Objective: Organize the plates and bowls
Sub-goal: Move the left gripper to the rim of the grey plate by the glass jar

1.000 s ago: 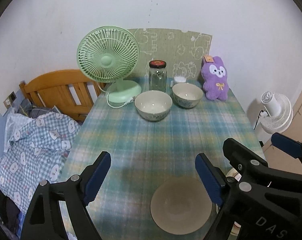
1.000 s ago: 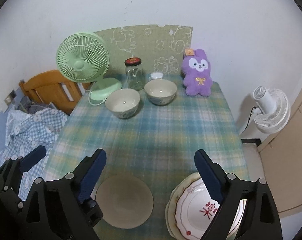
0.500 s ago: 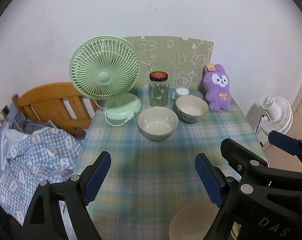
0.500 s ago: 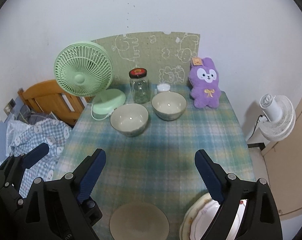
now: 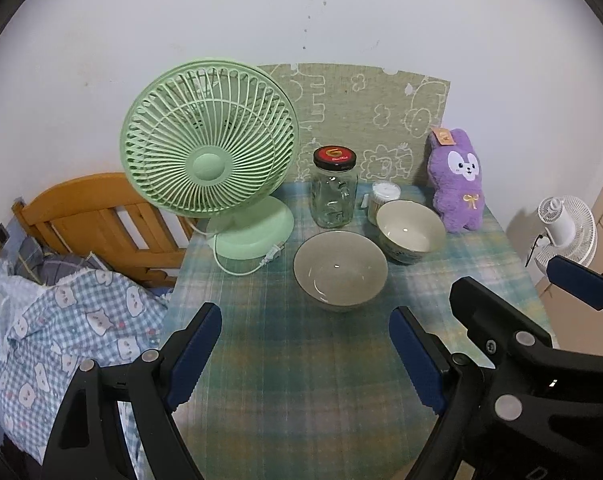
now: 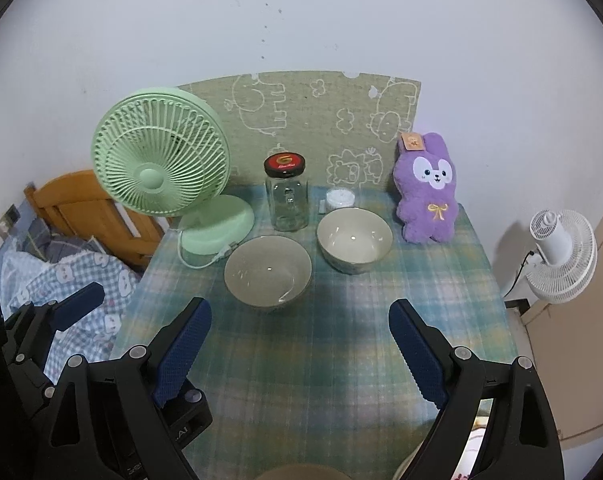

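Two pale bowls stand on the plaid table. The nearer bowl [image 5: 340, 270] [image 6: 267, 272] sits just ahead of both grippers; the farther bowl [image 5: 410, 231] [image 6: 354, 239] is behind it to the right. My left gripper [image 5: 306, 358] is open and empty above the table, short of the nearer bowl. My right gripper [image 6: 300, 352] is open and empty beside it, and shows in the left wrist view [image 5: 581, 280]. The rim of a third bowl [image 6: 301, 472] and the edge of a plate [image 6: 477, 436] peek in at the bottom of the right wrist view.
A green desk fan [image 5: 209, 152] [image 6: 161, 160] with its cord stands back left. A glass jar [image 5: 334, 192] [image 6: 286, 196], a small white container [image 6: 340, 198] and a purple plush rabbit [image 5: 457, 188] [image 6: 427, 190] line the back. A wooden chair [image 5: 93, 216] and a white floor fan [image 6: 557, 256] flank the table.
Both grippers moved forward over the table toward the two back bowls. The near bowl and the plates slid out of view below. Both grippers stayed open.
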